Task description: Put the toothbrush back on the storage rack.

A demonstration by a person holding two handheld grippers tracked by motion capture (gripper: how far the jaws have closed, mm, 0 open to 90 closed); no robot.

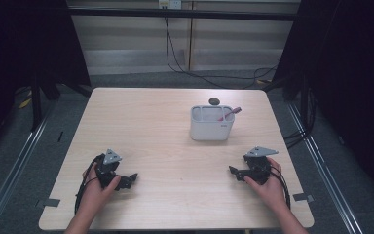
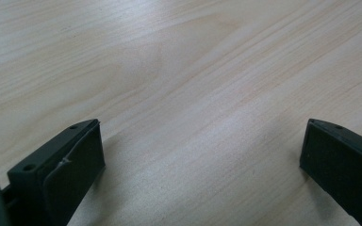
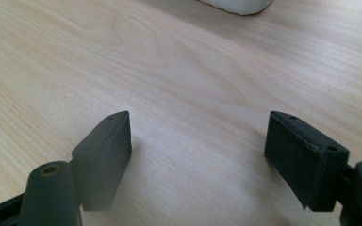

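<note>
Both tools, left [image 1: 130,179] and right [image 1: 233,171], rest released near the table's [image 1: 165,146] near edge.

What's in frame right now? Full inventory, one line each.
table: 1, light wood grain, centre of the high view, bearing everything below
organiser box: 1, white with compartments, far-right part of the table, upright
pink item: 1, pink-red, slim, leaning out of the box's right compartment; too small to identify
dark round object: 1, dark grey, on the table just behind the box
cables: several, black, on the floor beyond the table
left tool: 1, black with a grey three-cornered plate, near-left of the table, jaws apart, nothing between them
right tool: 1, black with a grey plate, near-right, jaws apart, nothing between them
hands: 2, one on each tool, entering from the bottom edge
</note>
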